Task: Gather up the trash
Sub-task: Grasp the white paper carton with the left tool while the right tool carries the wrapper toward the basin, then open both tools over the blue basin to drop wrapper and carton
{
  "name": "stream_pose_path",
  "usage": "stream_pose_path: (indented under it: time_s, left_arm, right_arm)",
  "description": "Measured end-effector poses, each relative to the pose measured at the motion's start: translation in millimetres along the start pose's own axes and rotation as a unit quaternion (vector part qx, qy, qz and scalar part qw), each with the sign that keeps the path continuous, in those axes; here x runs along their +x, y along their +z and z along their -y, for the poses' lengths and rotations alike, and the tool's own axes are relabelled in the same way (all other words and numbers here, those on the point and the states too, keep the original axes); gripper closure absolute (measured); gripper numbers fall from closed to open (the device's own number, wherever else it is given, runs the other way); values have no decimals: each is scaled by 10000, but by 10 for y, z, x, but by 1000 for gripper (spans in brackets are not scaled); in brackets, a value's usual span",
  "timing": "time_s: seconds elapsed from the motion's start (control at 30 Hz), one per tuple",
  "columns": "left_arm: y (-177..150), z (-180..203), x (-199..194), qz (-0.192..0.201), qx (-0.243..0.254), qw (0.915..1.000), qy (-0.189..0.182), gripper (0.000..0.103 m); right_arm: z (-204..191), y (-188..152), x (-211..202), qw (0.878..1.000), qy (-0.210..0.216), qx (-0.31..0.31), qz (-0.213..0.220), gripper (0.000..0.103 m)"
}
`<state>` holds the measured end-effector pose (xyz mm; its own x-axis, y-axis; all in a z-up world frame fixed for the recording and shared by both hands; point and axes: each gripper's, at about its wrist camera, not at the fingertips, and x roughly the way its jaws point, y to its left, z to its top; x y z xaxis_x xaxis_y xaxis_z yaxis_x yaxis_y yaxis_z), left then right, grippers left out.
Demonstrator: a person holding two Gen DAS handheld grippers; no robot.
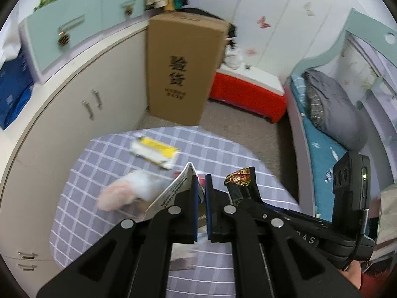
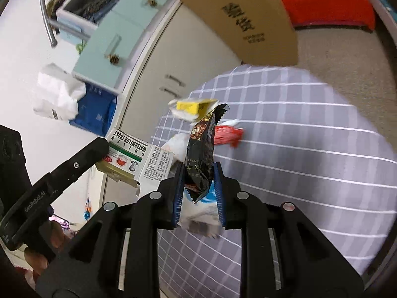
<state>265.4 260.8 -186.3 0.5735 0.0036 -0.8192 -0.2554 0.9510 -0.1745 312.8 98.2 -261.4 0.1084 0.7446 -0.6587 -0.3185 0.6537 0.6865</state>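
Both grippers hold trash above the checked table (image 2: 310, 129).
We see the left gripper (image 1: 201, 182) pinching a flattened Watermelon Frost box (image 2: 135, 154), the right gripper (image 2: 198, 171) pinching a black snack wrapper (image 2: 202, 149).

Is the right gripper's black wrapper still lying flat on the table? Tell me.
No, the black wrapper stands clamped between the right gripper pads, lifted above the checked tablecloth.

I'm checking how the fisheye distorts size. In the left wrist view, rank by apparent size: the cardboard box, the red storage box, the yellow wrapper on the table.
1. cardboard box, largest by far
2. red storage box, partly hidden behind it
3. yellow wrapper, smallest though nearest the camera
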Motion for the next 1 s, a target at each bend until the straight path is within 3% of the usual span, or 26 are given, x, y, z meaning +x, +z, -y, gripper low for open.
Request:
stream_pose_path:
  time_s: [0.3,0.57,0.83,0.87,0.97,1.0]
  left_arm:
    - [-250,1507,-2,-100,751,9955,-563,98]
    - [-665,2849,136,-319,1466,9831,-1053,98]
    - [-886,3582,348,-486,1864,9757,-1046,98]
    - [-894,3638,370,-490,1889,9754,-1026,98]
    - [-923,3786,450,-544,1959,9744,-961,98]
    - [-925,3824,479,-564,1985,9740,-931,98]
  right_arm:
    - [782,-143,-1379,9961,-324,377,734,80]
    - [1568,-484,-2386,9853,-817,889,1210,80]
    - [2129,-693,-2942,9756,-1045,1277,1446,79]
    - [2200,-702,-2970,9760,-1030,1280,1432,77]
    - [2392,-709,-2995,9752,-986,1379,1420,42]
    - [2429,-713,-2995,9745,-1034,1401,1418,42]
